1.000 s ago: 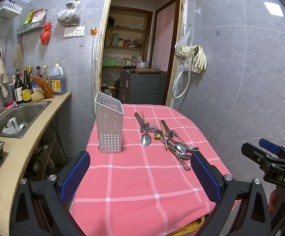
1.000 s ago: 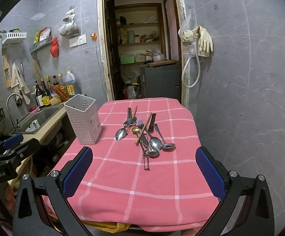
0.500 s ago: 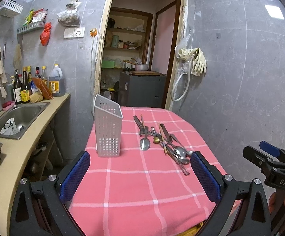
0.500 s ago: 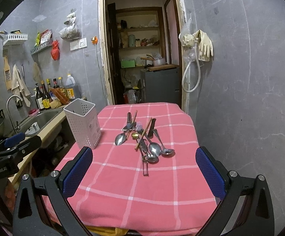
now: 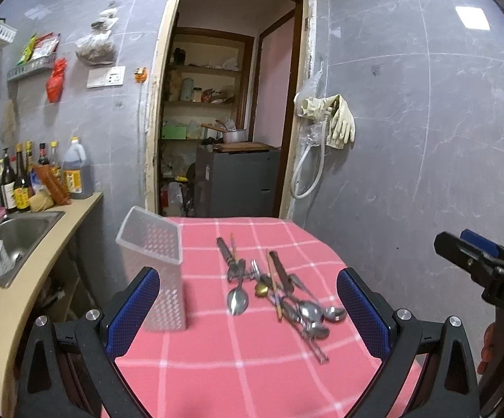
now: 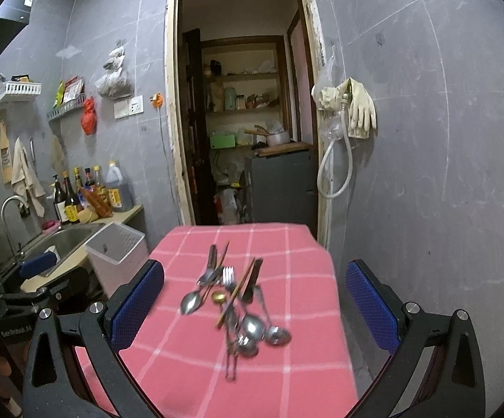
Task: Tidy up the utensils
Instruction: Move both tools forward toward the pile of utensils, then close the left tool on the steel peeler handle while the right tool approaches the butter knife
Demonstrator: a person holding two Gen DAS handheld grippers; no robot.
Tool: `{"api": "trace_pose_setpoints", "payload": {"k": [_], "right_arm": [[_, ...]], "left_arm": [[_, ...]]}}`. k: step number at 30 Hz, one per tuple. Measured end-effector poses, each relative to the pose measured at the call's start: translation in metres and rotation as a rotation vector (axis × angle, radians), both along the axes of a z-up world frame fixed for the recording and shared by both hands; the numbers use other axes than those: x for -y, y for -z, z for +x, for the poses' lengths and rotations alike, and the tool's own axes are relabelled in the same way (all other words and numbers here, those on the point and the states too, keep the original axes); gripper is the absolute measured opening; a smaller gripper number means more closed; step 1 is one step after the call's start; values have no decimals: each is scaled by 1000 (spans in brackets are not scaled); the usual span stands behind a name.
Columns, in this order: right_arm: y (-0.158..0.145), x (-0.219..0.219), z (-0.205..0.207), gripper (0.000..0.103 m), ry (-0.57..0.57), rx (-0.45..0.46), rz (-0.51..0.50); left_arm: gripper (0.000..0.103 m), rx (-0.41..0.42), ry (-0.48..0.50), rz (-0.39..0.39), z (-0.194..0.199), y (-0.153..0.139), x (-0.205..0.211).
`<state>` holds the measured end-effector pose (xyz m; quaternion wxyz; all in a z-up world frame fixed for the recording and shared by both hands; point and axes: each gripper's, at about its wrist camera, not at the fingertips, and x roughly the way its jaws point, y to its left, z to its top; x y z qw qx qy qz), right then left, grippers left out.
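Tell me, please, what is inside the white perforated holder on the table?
Nothing shows inside the white holder: only its open rim and inner walls appear. Its bottom is hidden by its own walls. The utensils lie on the tablecloth.

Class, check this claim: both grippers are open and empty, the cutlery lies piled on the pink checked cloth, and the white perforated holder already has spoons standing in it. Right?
Not quite. The white perforated holder looks empty in the left wrist view; no spoons stand in it. The cutlery does lie piled on the pink checked cloth, and both the left gripper and right gripper are open and empty.

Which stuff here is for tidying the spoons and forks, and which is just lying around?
For the job:
utensil pile
white holder
left gripper, open
right gripper, open

Just lying about:
bottles
sink
rubber gloves
red bag
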<state>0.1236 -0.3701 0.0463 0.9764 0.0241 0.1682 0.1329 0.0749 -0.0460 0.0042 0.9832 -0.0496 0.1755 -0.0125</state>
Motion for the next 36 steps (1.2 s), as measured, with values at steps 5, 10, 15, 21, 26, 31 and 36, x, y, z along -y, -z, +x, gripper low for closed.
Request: {"api": "trace_pose_setpoints", "payload": {"k": [5,10,15,21,26,31,36], "right_arm": [[-2,8,53,102,-14,5,-1],[9,14,106,102,-22,-17,1],[27,21,157,102,-38,-52,-3],[57,23,219,102,-81,-112,-1],[86,14,264,102,-138,-168,-2],[117,1,298,102,-194,-252,31],[147,-15,327,102,-259,-333,72]], "left_arm": [[102,18,4,0,43,-5,15],[102,21,2,2,90,-6,22],[102,-15,-9,5,138,7,31],[102,-103,-31,-6,193,34,31],[102,-201,-76,-32,232,61,21],[102,-271,-97,-59,259,82,12],[100,-323,-117,-101,282,96,2]]}}
